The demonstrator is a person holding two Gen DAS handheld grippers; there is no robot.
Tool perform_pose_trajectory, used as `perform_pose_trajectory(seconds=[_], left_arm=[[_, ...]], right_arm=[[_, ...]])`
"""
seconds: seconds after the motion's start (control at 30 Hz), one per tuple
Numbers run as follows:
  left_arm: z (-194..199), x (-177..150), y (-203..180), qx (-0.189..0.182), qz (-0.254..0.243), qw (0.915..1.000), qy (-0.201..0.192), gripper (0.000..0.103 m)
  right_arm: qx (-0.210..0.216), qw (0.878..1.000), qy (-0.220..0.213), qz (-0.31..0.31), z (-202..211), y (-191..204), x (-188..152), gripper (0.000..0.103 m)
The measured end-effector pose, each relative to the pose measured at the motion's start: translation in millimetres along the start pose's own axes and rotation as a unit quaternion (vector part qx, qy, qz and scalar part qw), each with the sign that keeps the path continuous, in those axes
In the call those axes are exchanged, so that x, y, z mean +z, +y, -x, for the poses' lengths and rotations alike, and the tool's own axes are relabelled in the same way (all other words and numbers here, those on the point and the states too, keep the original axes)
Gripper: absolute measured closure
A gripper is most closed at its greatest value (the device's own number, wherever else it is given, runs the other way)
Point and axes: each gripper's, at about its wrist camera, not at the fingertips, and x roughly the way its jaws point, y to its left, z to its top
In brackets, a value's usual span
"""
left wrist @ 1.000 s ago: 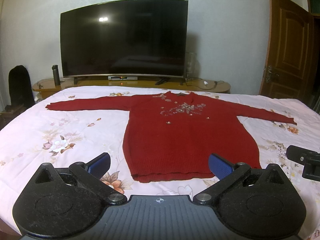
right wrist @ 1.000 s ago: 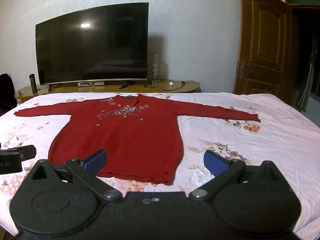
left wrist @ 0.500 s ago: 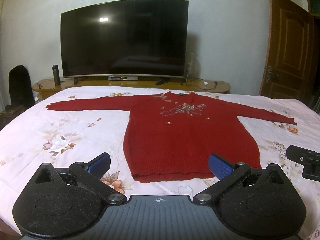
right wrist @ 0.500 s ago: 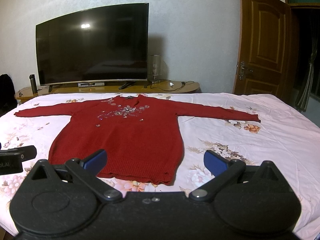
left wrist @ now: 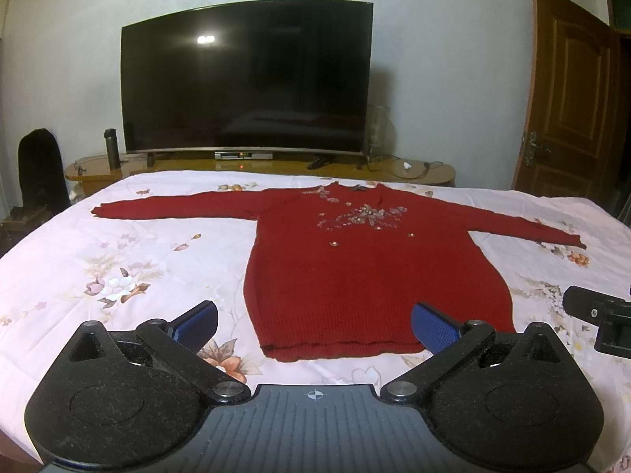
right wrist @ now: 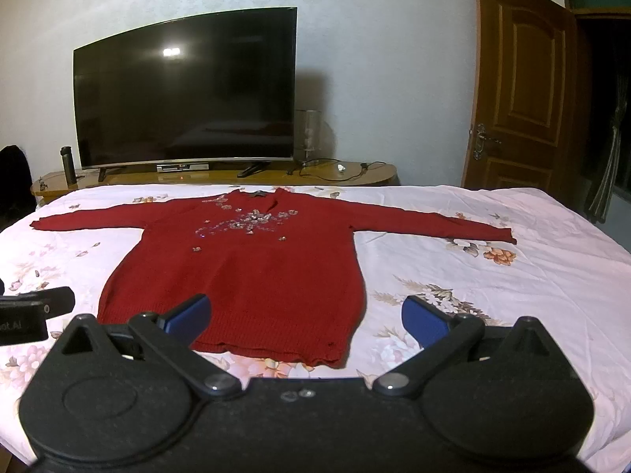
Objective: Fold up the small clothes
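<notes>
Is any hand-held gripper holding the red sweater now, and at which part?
Nothing is held: left hand-held gripper and right hand-held gripper are open, short of the sweater.

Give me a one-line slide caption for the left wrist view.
Open left tool held above the hem of a red sweater spread flat, sleeves out, on a floral bedsheet, TV behind.

Home bedroom, bed (left wrist: 118, 260), television (left wrist: 248, 79), door (right wrist: 524, 82)

The only lettering I can read is a cut-off "ot.AI" on my left gripper (right wrist: 37, 313), seen at the frame's edge.
</notes>
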Motion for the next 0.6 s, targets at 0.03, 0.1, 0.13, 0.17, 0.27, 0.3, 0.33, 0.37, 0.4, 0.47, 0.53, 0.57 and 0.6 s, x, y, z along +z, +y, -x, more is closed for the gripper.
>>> perform_pose_trajectory(seconds=[0.03,0.1,0.13,0.17,0.27,0.3,0.33,0.37,0.4,0.47,0.53,0.57,0.6], left_arm=[[0,0,0,0.000,0.000,1.0000,0.000,0.000],[0,0,0,0.000,-0.001,1.0000,0.001,0.000],[0,-1,-1,0.001,-0.002,1.0000,0.002,0.000],[0,0,0,0.001,-0.001,1.0000,0.003,0.000],[-1,0,-1,0.002,-0.003,1.0000,0.003,0.000],[-1,0,-1,0.001,-0.003,1.0000,0.004,0.000],[-1,0,-1,0.000,-0.002,1.0000,0.004,0.000],[-2,0,-1,-0.001,0.000,1.0000,0.005,0.000],[-4,1,0,-0.004,0.004,1.0000,0.007,0.000],[-10,4,2,-0.019,0.016,0.9995,0.018,0.000],[-22,7,4,-0.039,0.037,0.9983,0.023,0.000],[-34,11,4,-0.052,0.044,0.9969,0.039,0.000],[-45,13,4,-0.062,0.049,0.9956,0.051,0.000]], right_arm=[[0.000,1.000,0.000,0.000,0,-1,-1,0.000],[-0.001,1.000,0.000,0.000,0,-1,-1,0.001],[0.000,1.000,0.000,0.000,0,-1,-1,0.000],[0.000,1.000,0.000,0.000,0,-1,-1,0.000],[0.001,1.000,0.001,-0.001,-1,-1,-1,0.000],[0.001,1.000,0.001,-0.002,-1,-1,-1,0.001],[0.001,1.000,0.001,-0.002,-1,-1,-2,0.001],[0.001,1.000,0.001,-0.002,-1,-1,-2,0.000],[0.001,1.000,0.002,-0.002,-1,-1,-1,0.000],[0.001,1.000,0.004,-0.003,-1,-2,-2,0.000],[-0.003,1.000,0.005,-0.001,-1,-7,-1,0.001],[-0.009,1.000,0.002,-0.002,-1,-12,0,0.001],[-0.015,1.000,-0.002,-0.005,-1,-17,0,0.000]])
